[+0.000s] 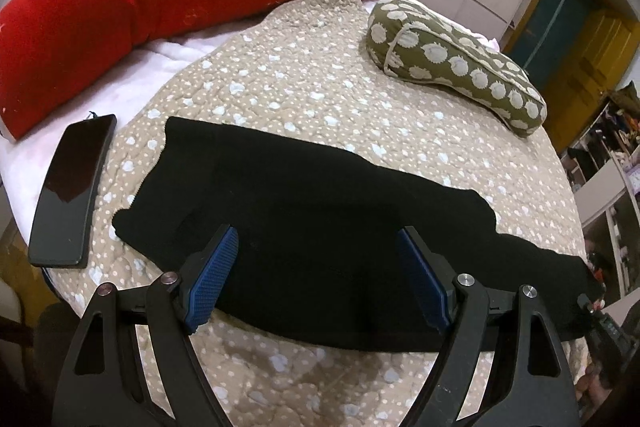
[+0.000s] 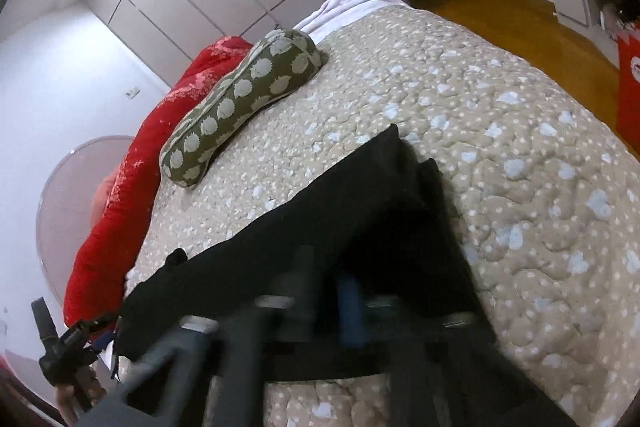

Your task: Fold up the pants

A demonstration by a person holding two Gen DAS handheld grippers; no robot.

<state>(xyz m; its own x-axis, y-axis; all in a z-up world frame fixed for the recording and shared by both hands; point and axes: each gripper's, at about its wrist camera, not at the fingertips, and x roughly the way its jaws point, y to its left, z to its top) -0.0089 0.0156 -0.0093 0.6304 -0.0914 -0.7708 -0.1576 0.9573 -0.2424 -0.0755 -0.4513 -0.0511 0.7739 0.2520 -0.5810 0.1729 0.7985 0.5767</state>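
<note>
On the quilted bed [image 1: 304, 75], black pants [image 1: 320, 211] lie flat under your left gripper [image 1: 320, 259], jaws wide; your right gripper [image 2: 320, 291] is too blurred to judge.

- Left hand-held gripper [image 1: 318, 277]: matte black plastic frame with two wide forked arms and triangular cut-outs near the bottom edge.
- Blue ribbed rubber pads [image 1: 214, 283] on the inner faces of both fingers, backed in black.
- Round silver screw heads [image 1: 466, 279] at the linkage pivots, two on each side.
- Right hand-held gripper [image 2: 352, 311]: same black linkage, heavily blurred; one blue pad and pale metallic pivot caps just discernible.
- Seen from the right wrist: the other unit's black housing with a stubby dark post, and a sliver of bare skin [image 2: 66, 397] below it.
</note>
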